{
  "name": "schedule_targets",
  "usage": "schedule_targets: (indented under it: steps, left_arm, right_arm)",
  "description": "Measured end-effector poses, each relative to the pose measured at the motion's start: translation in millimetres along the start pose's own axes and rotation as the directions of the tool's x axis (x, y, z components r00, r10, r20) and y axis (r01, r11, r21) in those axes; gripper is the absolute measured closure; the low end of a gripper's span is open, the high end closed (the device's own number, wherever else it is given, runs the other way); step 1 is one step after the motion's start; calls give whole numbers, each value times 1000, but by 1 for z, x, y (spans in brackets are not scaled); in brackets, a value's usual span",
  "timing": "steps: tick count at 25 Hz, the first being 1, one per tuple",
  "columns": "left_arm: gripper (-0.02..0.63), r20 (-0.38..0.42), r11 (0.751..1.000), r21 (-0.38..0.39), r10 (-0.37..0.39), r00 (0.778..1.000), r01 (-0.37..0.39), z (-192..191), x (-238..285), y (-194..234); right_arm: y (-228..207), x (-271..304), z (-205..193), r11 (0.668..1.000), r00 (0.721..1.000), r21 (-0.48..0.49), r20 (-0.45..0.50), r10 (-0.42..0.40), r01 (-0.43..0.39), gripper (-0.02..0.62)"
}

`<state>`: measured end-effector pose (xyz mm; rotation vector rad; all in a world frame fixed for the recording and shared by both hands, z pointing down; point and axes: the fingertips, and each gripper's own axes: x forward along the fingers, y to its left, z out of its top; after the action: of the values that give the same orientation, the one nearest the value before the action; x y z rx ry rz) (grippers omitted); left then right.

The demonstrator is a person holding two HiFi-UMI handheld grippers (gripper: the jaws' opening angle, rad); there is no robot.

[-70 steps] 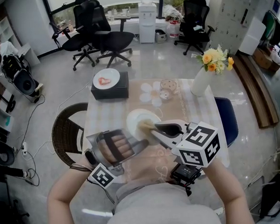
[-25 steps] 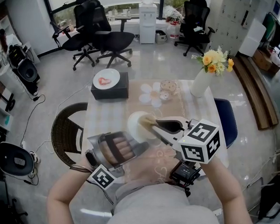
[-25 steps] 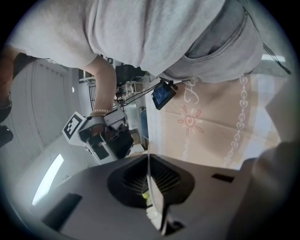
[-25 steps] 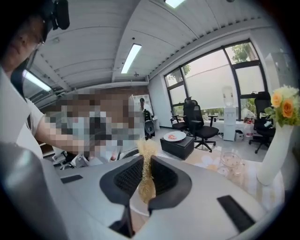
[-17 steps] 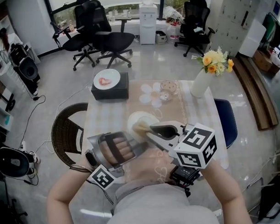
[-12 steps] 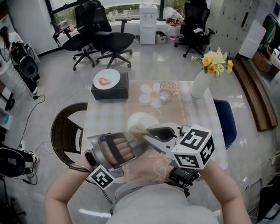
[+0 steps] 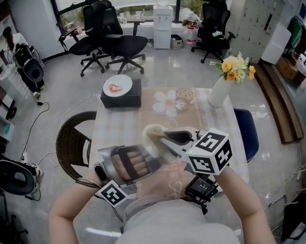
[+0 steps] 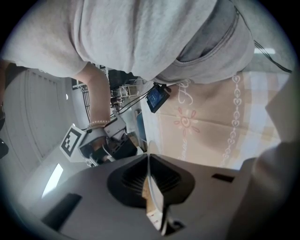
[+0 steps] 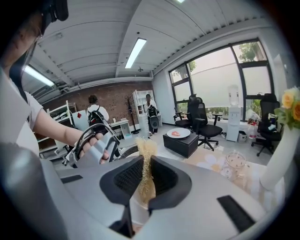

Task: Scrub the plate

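Note:
In the head view my left gripper (image 7: 153,154) holds a pale plate (image 7: 148,130) above the table, shut on its rim. The left gripper view shows that rim as a thin white edge (image 8: 157,206) pinched in my left gripper (image 8: 149,183). My right gripper (image 7: 166,138) is shut on a yellowish fibrous scrubber (image 7: 156,136), which lies against the plate's face. In the right gripper view the scrubber (image 9: 146,154) sticks up from my right gripper (image 9: 145,180). The scrubber and right gripper hide part of the plate.
A black box (image 7: 121,97) with a second white plate (image 7: 117,86) on it stands at the table's far left. A white vase of yellow flowers (image 7: 220,91) stands far right, with a glass jar (image 7: 184,96) beside it. A wicker chair (image 7: 73,144) is at the left and a blue chair (image 7: 246,130) at the right.
My right gripper has swept the scrubber back and forth over the plate, and has now moved slightly up and away. The left gripper has kept the plate almost still.

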<state>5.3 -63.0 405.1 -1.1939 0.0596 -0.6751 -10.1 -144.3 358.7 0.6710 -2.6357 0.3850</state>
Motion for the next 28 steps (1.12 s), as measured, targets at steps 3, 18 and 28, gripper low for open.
schedule_targets:
  steps: [3, 18, 28]
  left_arm:
    - [586, 6, 1000, 3, -3, 1000, 3, 2, -1, -2]
    - [584, 5, 1000, 9, -6, 1000, 6, 2, -2, -2]
    - [586, -2, 1000, 12, -5, 1000, 5, 2, -5, -1]
  right_arm:
    - [-7, 2, -3, 1000, 1000, 20, -3, -16, 16, 545]
    - [-53, 5, -29, 987, 987, 57, -62, -149, 152, 545]
    - [-74, 2, -50, 974, 971, 60, -112, -212, 219, 545]
